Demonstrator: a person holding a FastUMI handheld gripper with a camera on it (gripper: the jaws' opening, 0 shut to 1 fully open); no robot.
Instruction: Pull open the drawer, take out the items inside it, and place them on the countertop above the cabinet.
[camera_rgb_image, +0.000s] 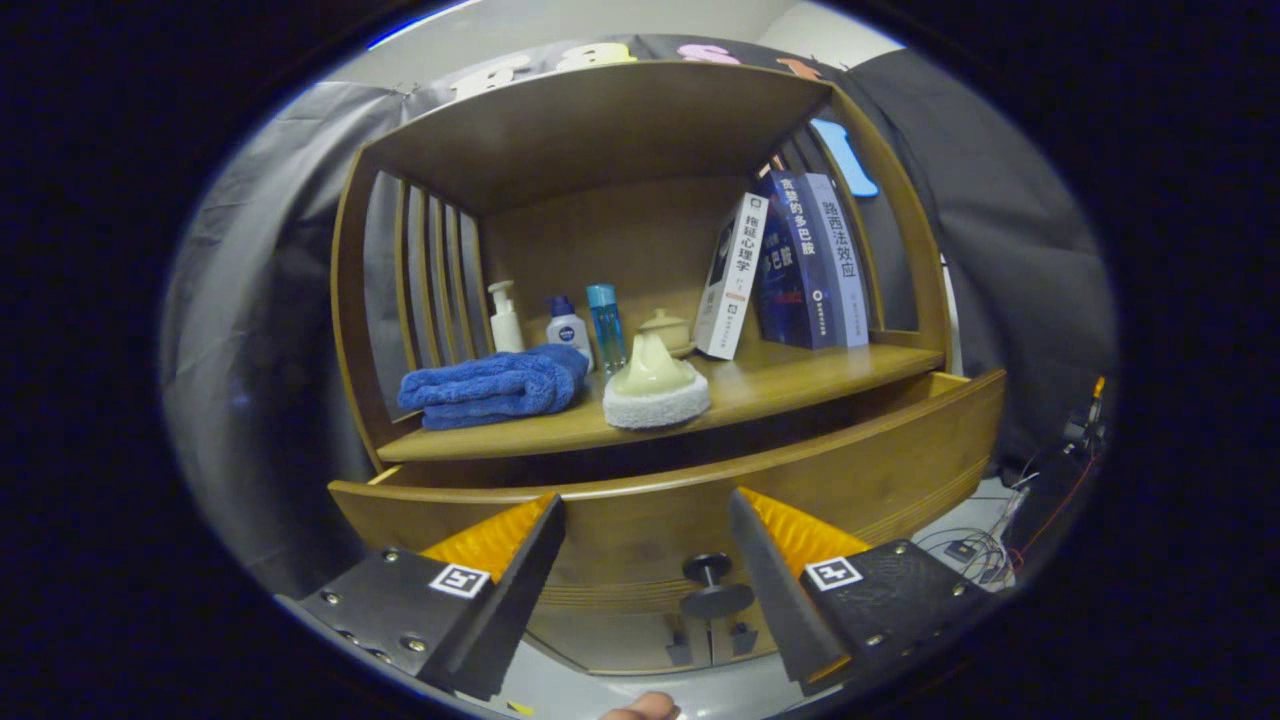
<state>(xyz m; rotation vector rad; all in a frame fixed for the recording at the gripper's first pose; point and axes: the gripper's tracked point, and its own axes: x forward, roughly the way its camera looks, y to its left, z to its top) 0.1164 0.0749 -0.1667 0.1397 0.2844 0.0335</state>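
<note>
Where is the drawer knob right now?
In the gripper view, the drawer knob sits on the drawer front, between the open gripper fingers, nearer the right one.

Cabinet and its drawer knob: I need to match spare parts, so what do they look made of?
The cabinet looks like wood with a smooth, satin brown finish; grain and grooved lines show on the drawer front. The knob, between the open gripper's fingers, looks like dark metal, possibly painted plastic.

claw (645, 560) agape – drawer (640, 515) pulled out, knob (714, 590) between
</note>
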